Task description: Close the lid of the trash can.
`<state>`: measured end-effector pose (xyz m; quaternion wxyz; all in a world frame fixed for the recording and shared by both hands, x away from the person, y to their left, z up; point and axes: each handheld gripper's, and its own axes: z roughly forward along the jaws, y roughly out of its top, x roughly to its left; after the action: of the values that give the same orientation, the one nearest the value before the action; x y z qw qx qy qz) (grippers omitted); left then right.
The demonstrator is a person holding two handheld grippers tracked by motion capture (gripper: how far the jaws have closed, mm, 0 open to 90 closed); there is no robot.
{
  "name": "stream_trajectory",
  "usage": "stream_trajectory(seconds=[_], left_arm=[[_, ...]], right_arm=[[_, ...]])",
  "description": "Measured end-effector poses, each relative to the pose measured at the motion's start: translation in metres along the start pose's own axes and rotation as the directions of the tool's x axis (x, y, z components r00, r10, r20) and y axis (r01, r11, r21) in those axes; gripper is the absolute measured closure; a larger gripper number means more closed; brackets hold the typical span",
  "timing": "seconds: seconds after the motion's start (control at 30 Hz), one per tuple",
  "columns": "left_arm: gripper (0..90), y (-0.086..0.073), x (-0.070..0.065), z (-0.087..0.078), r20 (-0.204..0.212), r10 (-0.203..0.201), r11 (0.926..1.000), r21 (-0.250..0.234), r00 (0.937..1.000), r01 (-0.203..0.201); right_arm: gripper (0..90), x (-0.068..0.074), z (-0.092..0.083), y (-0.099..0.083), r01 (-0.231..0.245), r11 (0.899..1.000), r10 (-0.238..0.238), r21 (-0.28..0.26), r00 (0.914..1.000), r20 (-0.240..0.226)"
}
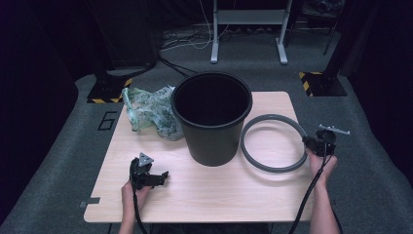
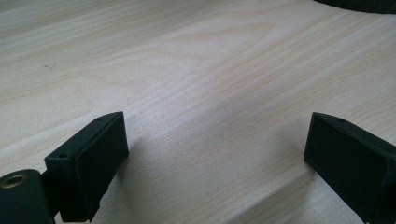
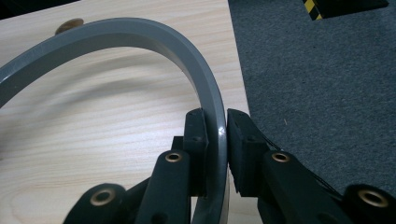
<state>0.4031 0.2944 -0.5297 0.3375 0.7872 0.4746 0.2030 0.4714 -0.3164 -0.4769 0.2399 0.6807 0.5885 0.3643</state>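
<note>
The left tongs (image 1: 157, 176) are resting low over the pale wooden table (image 1: 209, 195), jaws spread wide apart with bare wood between them. Beyond them, a crumpled green-patterned plastic bag (image 1: 148, 113) is lying at the table's far left. To their right, a tall black ribbed plastic bin (image 1: 212, 117) is standing upright. Right of the bin, the right tongs (image 3: 216, 154) are clamping the flat grey plastic ring (image 3: 140, 35) at its right rim, near the table's edge.
</note>
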Motion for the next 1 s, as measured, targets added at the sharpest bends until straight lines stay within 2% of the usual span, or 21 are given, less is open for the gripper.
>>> stream_trajectory(seconds=[0.43, 1.0], left_arm=[[5.9, 0.0, 0.0, 0.0, 0.0, 0.0, 1.0, 0.0, 1.0, 0.0], [5.9, 0.0, 0.0, 0.0, 0.0, 0.0, 1.0, 0.0, 1.0, 0.0]], right_arm=[[78.3, 0.0, -0.009, 0.011, -0.019, 1.0, 0.019, -0.015, 0.9997, -0.018], [78.3, 0.002, -0.019, 0.025, -0.014, 0.999, 0.013, -0.035, 0.9996, -0.025]])
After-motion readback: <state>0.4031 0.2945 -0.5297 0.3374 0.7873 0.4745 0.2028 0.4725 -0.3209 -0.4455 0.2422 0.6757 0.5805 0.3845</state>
